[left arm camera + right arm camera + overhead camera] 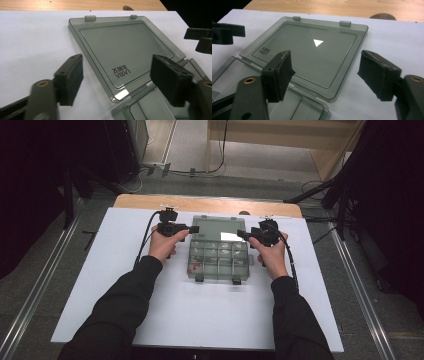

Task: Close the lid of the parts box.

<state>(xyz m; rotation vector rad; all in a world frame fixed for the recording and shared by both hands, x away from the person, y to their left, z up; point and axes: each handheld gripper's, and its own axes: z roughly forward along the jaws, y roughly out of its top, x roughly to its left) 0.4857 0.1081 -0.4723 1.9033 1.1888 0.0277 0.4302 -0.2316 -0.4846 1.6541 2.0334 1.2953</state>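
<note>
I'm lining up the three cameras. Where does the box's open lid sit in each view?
High view: lid at centre, lying flat beyond the compartments.
Left gripper view: lid across the centre, between the jaws.
Right gripper view: lid at centre.
Shared landmark: the lid's printed label.

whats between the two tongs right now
The open lid of the clear compartment box, lying flat on the white sheet. The high view shows the left tongs and right tongs flanking it.
</note>
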